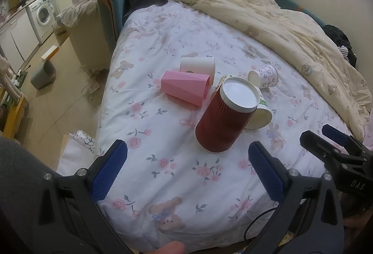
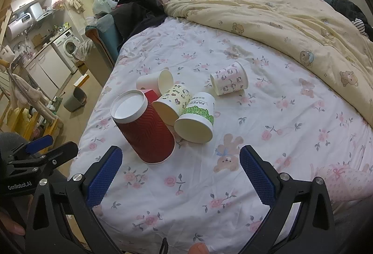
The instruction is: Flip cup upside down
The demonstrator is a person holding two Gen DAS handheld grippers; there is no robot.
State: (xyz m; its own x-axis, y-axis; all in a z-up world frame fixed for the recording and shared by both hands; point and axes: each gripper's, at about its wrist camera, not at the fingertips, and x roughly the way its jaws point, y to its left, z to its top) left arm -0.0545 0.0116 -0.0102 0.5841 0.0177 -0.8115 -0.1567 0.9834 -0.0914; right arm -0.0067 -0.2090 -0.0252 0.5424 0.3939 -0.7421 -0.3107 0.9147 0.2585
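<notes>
One red cup (image 2: pixel 145 128) stands inverted; five cups lie sideways.

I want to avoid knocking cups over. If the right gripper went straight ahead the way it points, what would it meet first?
Probably the green-printed paper cup, lying on its side with its mouth toward the open right gripper. The upside-down red cup stands just left of that line. Depth is hard to judge, and the bed sheet might come first.

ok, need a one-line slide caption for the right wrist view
Right tongs open above a floral bedsheet, facing an upside-down red ribbed cup amid paper cups lying on their sides.
</notes>
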